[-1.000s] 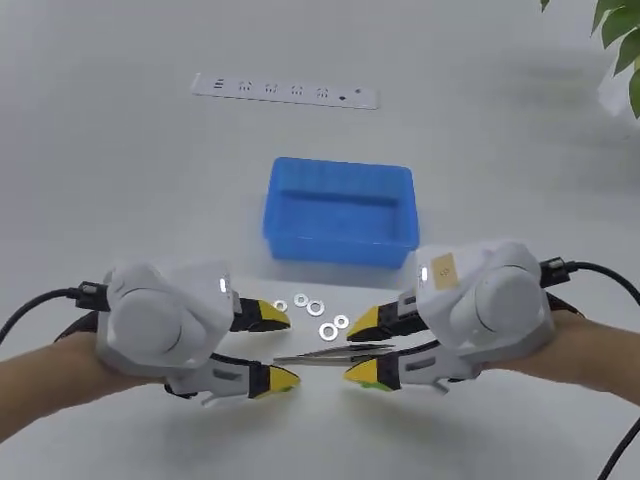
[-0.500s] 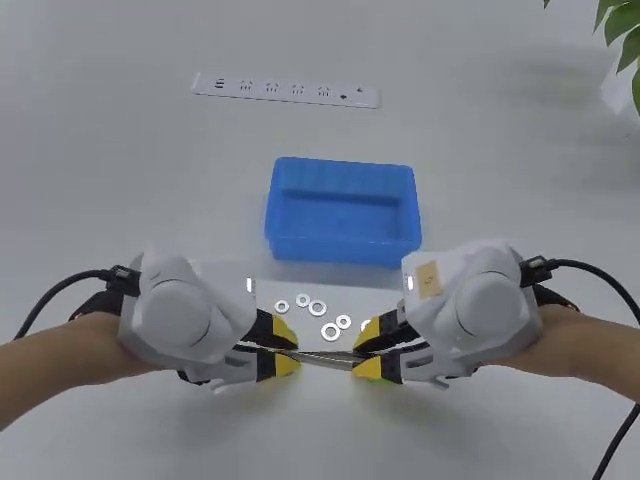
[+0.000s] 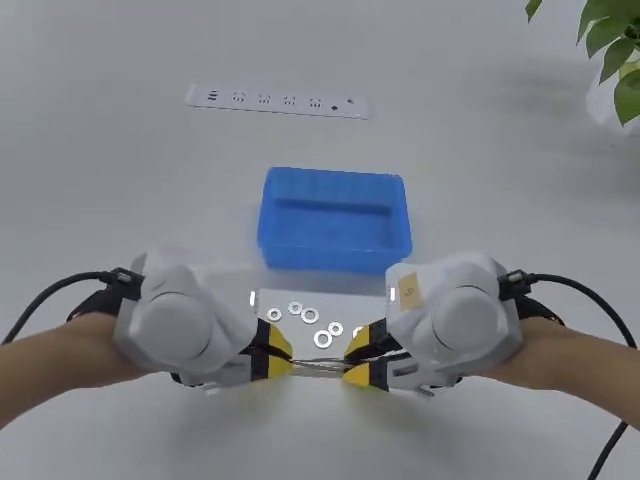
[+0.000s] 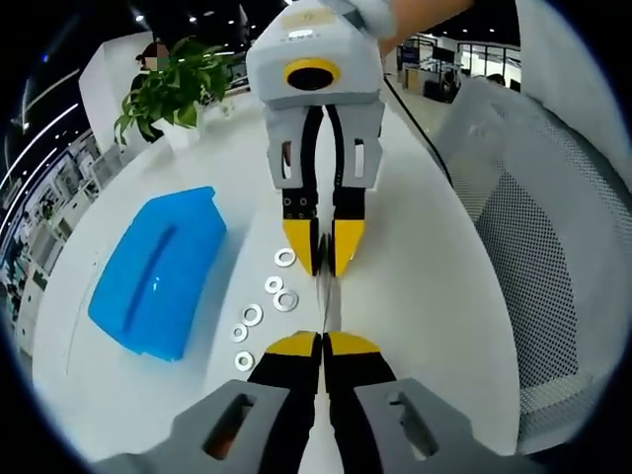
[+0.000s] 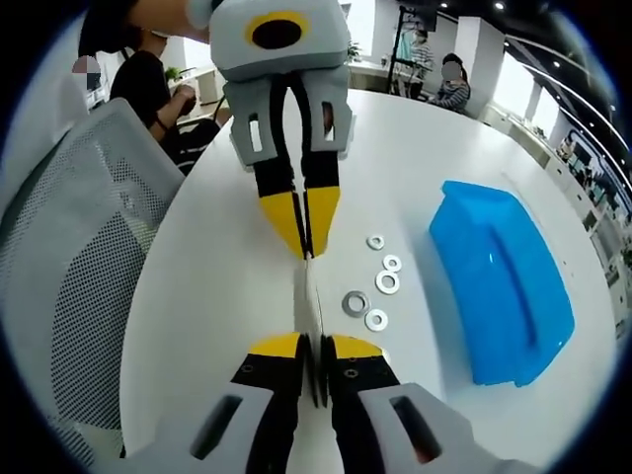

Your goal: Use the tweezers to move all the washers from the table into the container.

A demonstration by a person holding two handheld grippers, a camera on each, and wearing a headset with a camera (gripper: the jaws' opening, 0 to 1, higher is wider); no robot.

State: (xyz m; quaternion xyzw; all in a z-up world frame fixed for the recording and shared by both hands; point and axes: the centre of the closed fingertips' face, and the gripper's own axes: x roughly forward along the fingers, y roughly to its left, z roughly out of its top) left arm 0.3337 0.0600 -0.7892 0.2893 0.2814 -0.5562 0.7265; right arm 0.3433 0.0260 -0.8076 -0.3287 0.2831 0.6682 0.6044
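Left gripper (image 3: 278, 355), right gripper (image 3: 358, 360) face tip to tip, both jaws pinching tweezers (image 3: 318, 366) ends; washers (image 3: 310, 316) just beyond, blue container (image 3: 330, 252) behind.

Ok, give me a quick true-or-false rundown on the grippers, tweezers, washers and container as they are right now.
1. The left gripper and right gripper are both shut on the thin metal tweezers. True.
2. The blue plastic container already holds washers. False: it looks empty; the small metal washers lie on the white table.
3. The white power strip lies beyond the container. True.
4. The tweezers rest inside the container. False: they are held between the grippers, on the person's side of the washers.
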